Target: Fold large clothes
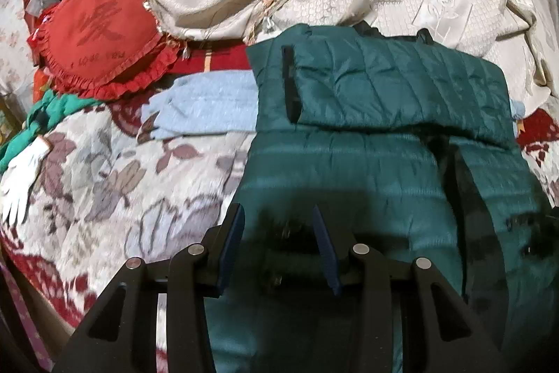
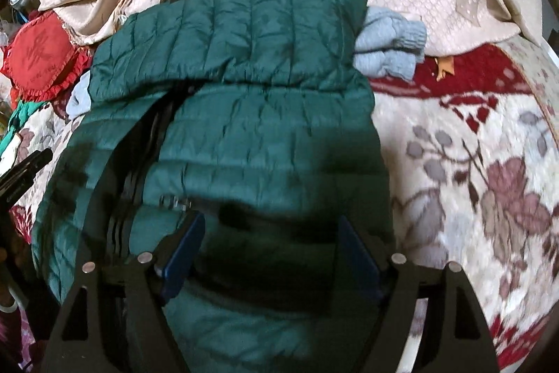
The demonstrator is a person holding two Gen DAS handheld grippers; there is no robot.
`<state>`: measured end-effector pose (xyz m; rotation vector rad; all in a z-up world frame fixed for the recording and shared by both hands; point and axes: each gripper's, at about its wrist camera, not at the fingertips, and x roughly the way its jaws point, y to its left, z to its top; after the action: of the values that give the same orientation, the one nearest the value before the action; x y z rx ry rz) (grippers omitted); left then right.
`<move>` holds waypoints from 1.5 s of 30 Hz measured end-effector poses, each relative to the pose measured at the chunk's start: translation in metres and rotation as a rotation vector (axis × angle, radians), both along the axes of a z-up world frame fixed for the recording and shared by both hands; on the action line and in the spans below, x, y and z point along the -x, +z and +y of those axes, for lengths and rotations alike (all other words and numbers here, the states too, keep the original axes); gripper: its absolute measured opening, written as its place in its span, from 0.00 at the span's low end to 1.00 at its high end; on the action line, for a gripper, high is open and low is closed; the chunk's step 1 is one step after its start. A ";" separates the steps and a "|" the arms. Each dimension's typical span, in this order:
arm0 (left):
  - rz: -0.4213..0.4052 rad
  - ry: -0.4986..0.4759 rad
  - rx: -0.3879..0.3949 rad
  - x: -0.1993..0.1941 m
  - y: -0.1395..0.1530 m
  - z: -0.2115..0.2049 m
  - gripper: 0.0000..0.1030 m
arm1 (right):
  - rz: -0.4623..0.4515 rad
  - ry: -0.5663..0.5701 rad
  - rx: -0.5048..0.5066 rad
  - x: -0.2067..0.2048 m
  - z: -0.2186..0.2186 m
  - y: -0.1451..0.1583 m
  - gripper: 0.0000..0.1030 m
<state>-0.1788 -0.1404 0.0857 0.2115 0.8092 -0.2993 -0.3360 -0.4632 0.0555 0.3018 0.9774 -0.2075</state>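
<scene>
While the green quilted jacket point(image 2: 251, 114) lies on the floral blanket point(image 2: 489, 163) with its top folded down, I note my right gripper point(image 2: 270, 233) spread wide above it, gripping nothing. My left gripper point(image 1: 277, 226) stands partly apart, nothing between its pads.

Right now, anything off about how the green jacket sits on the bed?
Yes. The green quilted jacket lies on a light blue knit garment, which pokes out at both sides of the folded-over top. Its zipper edge gapes along one side, so the front is not squared.
</scene>
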 end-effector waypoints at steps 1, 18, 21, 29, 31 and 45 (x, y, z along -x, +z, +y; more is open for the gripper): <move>0.002 0.001 -0.002 0.004 -0.001 0.003 0.22 | 0.001 0.000 0.004 0.003 0.002 -0.001 0.81; 0.021 0.013 -0.016 0.049 -0.009 0.038 0.22 | 0.037 0.026 0.018 0.047 0.032 -0.008 0.83; 0.031 0.017 -0.011 0.052 -0.010 0.043 0.22 | 0.047 0.027 0.028 0.053 0.035 -0.009 0.84; 0.038 0.030 -0.007 0.062 -0.011 0.054 0.22 | 0.065 0.027 0.030 0.067 0.042 -0.013 0.87; 0.040 0.034 -0.007 0.065 -0.012 0.057 0.22 | 0.074 0.030 0.034 0.069 0.045 -0.014 0.87; 0.082 0.056 0.001 0.074 -0.021 0.072 0.22 | 0.085 0.024 0.040 0.084 0.049 -0.016 0.88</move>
<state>-0.2531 -0.0684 0.0647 0.1758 0.8944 -0.2569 -0.4205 -0.4143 0.0396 0.2462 1.0592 -0.2190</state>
